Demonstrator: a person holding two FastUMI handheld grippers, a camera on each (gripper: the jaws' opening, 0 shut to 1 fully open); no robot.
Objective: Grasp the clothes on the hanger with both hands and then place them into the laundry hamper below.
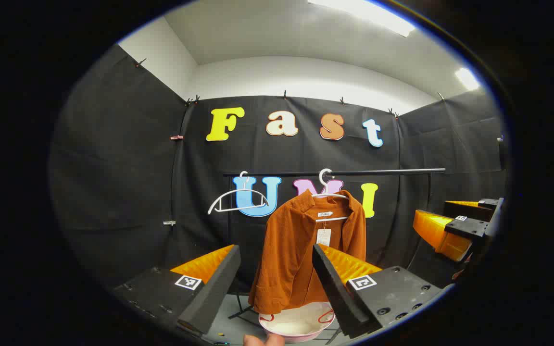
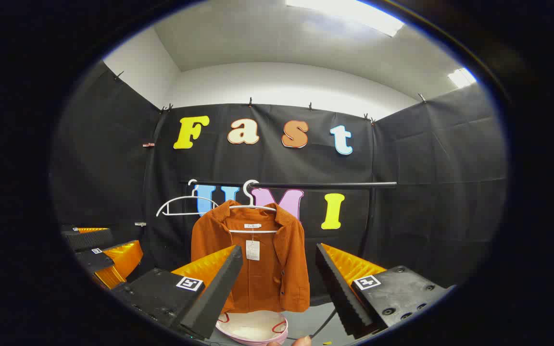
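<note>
An orange-brown corduroy jacket with a paper tag hangs on a white hanger from a black rail. Below it on the floor stands a white and pink hamper. My left gripper is open, its fingers framing the jacket from a distance. My right gripper is open too, well short of the jacket. In the left gripper view the right gripper appears at the right edge; in the right gripper view the left gripper appears at the left.
A second white hanger hangs bare on the rail to the jacket's left. The rail's black stand and its feet sit on a grey floor. Fingertips of a hand peek in at the bottom.
</note>
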